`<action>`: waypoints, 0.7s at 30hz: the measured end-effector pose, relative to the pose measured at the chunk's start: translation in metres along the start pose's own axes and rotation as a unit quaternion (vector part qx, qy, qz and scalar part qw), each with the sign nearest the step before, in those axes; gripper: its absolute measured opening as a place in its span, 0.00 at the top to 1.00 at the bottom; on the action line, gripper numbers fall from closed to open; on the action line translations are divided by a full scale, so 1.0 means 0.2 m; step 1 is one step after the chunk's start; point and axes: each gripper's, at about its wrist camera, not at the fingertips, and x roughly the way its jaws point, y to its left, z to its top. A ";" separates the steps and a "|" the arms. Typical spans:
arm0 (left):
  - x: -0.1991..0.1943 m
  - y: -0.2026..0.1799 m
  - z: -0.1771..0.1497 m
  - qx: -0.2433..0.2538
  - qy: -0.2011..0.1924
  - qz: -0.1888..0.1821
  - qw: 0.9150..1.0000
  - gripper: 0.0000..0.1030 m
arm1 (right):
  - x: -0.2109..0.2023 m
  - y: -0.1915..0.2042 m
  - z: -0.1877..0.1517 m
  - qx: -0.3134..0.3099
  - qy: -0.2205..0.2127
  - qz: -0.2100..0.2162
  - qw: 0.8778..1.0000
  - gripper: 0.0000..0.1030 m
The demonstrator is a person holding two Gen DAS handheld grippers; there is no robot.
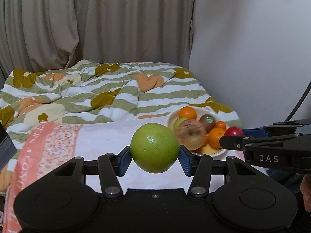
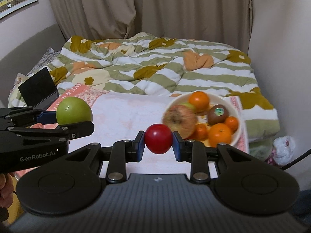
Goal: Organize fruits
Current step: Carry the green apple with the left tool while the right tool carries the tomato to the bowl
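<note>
While the left gripper (image 1: 155, 156) holds its jaws pressed against either side of a green apple (image 1: 154, 148), the fruit sits lifted above the pale towel (image 1: 108, 136) spread on the bed; the blue pads (image 1: 124, 160) touch the apple's flanks, and its underside hangs free of the cloth. From the right wrist view the same green apple (image 2: 74, 113) appears at the left, carried by the left gripper (image 2: 64, 119), well apart from the bowl. The right gripper (image 2: 158, 142) has its jaws closed narrow around a small red fruit (image 2: 158, 141), smooth and round, likewise held above the towel (image 2: 126, 112); in the left wrist view that red fruit (image 1: 234, 131) shows at the tip of the right gripper (image 1: 233, 136), just beside the bowl's near rim. A white bowl (image 2: 236, 134) rests at the towel's right end; inside lie a blurred reddish-yellow apple (image 2: 179, 121), a brown kiwi (image 2: 218, 113) with a green sticker, a large orange (image 2: 199, 99) at the back, another orange (image 2: 220, 135) at the front, and smaller orange fruits between them; a second green fruit peeks out behind the blurred apple. Beyond the towel lies a rumpled quilt (image 2: 155, 68) striped green and white with flower shapes; a dark laptop (image 2: 38, 90) stands open at the bed's left; beige curtains (image 2: 155, 9) hang behind.
</note>
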 end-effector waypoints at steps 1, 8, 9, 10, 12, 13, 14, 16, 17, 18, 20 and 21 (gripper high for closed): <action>0.01 -0.04 0.01 -0.003 -0.001 -0.001 1.000 0.46 | -0.01 -0.04 0.00 -0.001 -0.002 0.000 1.000 0.56; 0.13 -0.26 0.10 -0.006 -0.013 -0.013 1.000 0.46 | -0.04 -0.34 0.04 -0.009 -0.014 -0.018 1.000 0.56; 0.16 -0.28 0.12 -0.003 -0.014 -0.015 1.000 0.46 | -0.03 -0.38 0.04 -0.008 -0.015 -0.020 1.000 0.56; 0.18 -0.30 0.13 0.000 -0.013 -0.018 1.000 0.46 | -0.02 -0.41 0.05 -0.007 -0.016 -0.024 1.000 0.56; 0.25 -0.34 0.17 0.007 -0.012 -0.021 1.000 0.46 | 0.00 -0.48 0.07 -0.002 -0.017 -0.028 0.999 0.56; 0.28 -0.35 0.19 0.011 -0.010 -0.023 1.000 0.46 | 0.01 -0.51 0.08 0.002 -0.017 -0.030 0.999 0.56; 0.32 -0.37 0.21 0.014 -0.008 -0.025 1.000 0.46 | 0.03 -0.54 0.09 0.007 -0.018 -0.032 0.999 0.56; 0.40 -0.39 0.24 0.020 -0.002 -0.030 0.999 0.46 | 0.06 -0.60 0.10 0.015 -0.017 -0.037 0.999 0.56; 0.44 -0.40 0.25 0.023 0.001 -0.033 0.999 0.46 | 0.08 -0.63 0.11 0.020 -0.016 -0.039 0.999 0.56; 0.48 -0.41 0.27 0.027 0.004 -0.036 0.999 0.46 | 0.10 -0.65 0.12 0.024 -0.015 -0.043 0.999 0.56; 0.56 -0.43 0.29 0.038 0.009 -0.040 0.998 0.46 | 0.14 -0.69 0.13 0.032 -0.012 -0.048 0.998 0.56; 0.60 -0.44 0.30 0.042 0.013 -0.043 0.998 0.46 | 0.16 -0.71 0.14 0.036 -0.009 -0.050 0.998 0.56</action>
